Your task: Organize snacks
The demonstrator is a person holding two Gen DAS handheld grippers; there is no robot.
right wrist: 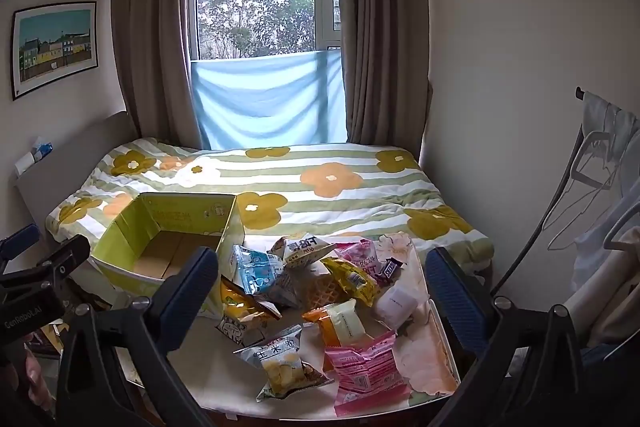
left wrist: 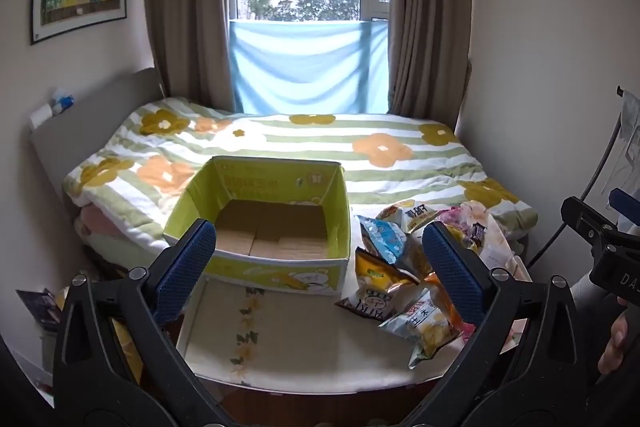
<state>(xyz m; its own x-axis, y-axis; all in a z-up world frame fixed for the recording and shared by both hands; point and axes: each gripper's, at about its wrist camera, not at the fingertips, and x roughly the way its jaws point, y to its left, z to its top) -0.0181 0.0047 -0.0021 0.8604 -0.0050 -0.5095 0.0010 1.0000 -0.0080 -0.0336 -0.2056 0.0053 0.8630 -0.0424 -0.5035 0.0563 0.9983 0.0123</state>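
Observation:
An open, empty green-and-yellow cardboard box (left wrist: 264, 223) stands on the near part of the bed; it also shows in the right wrist view (right wrist: 168, 247). To its right lies a pile of several snack packets (right wrist: 316, 291), among them a pink packet (right wrist: 366, 367), a corn-snack bag (right wrist: 282, 363), a light blue bag (right wrist: 254, 267) and a yellow bag (right wrist: 352, 279). The pile also shows in the left wrist view (left wrist: 416, 267). My left gripper (left wrist: 320, 267) is open and empty, held in front of the box. My right gripper (right wrist: 320, 291) is open and empty, above the near side of the pile.
The bed carries a striped flowered quilt (left wrist: 360, 151) and a pale cloth (left wrist: 280, 339) at its near edge. A headboard (left wrist: 84, 123) stands at the left, a window with brown curtains (left wrist: 184, 7) behind. Hangers and clothes (right wrist: 600, 195) hang at the right.

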